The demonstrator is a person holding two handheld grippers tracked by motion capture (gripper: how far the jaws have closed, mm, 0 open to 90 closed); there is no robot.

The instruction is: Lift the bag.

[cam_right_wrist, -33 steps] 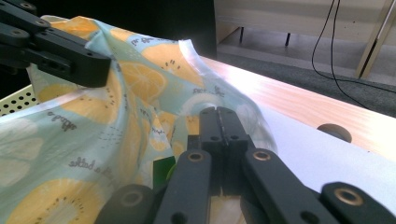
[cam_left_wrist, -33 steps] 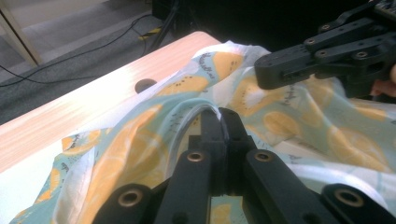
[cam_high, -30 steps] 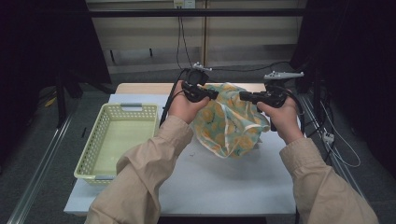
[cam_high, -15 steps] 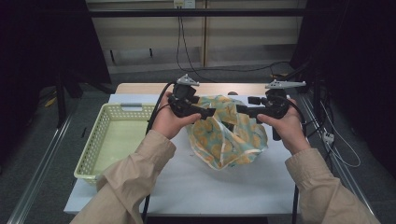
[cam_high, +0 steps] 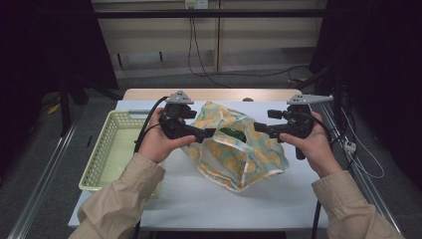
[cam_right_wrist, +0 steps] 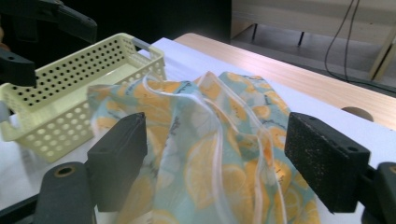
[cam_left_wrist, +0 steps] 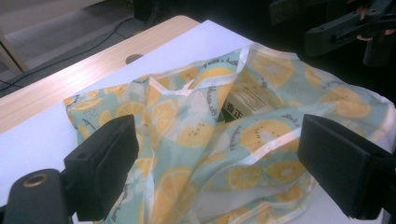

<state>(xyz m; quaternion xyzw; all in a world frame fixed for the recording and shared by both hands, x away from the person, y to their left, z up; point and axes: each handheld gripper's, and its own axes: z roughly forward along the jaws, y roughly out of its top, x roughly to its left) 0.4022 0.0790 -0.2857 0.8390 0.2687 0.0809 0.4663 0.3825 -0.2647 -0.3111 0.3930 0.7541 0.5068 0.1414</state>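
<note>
A thin bag (cam_high: pixel 234 154) printed with lemon slices lies slumped on the white table (cam_high: pixel 199 199), its mouth gaping. A green-and-white carton (cam_left_wrist: pixel 247 100) shows inside it. My left gripper (cam_high: pixel 211 133) hovers at the bag's left edge and my right gripper (cam_high: pixel 259 128) at its right edge, tips facing each other. Both have just been opening. In the left gripper view the jaws of the left gripper (cam_left_wrist: pixel 224 163) stand wide with the bag (cam_left_wrist: pixel 187 135) loose beyond them. In the right gripper view the right gripper (cam_right_wrist: pixel 219 158) is likewise open over the bag (cam_right_wrist: pixel 219 140), pads off the fabric.
A pale yellow perforated basket (cam_high: pixel 97 167) stands at the table's left, also seen as the basket (cam_right_wrist: pixel 70 88) beside the bag. A bare wooden strip (cam_high: pixel 224 93) runs along the far edge. Cables hang behind the table and at its right.
Both grippers went from shut on the bag's top edge to open and drew apart. The bag dropped from being held up and sagged onto the table.
</note>
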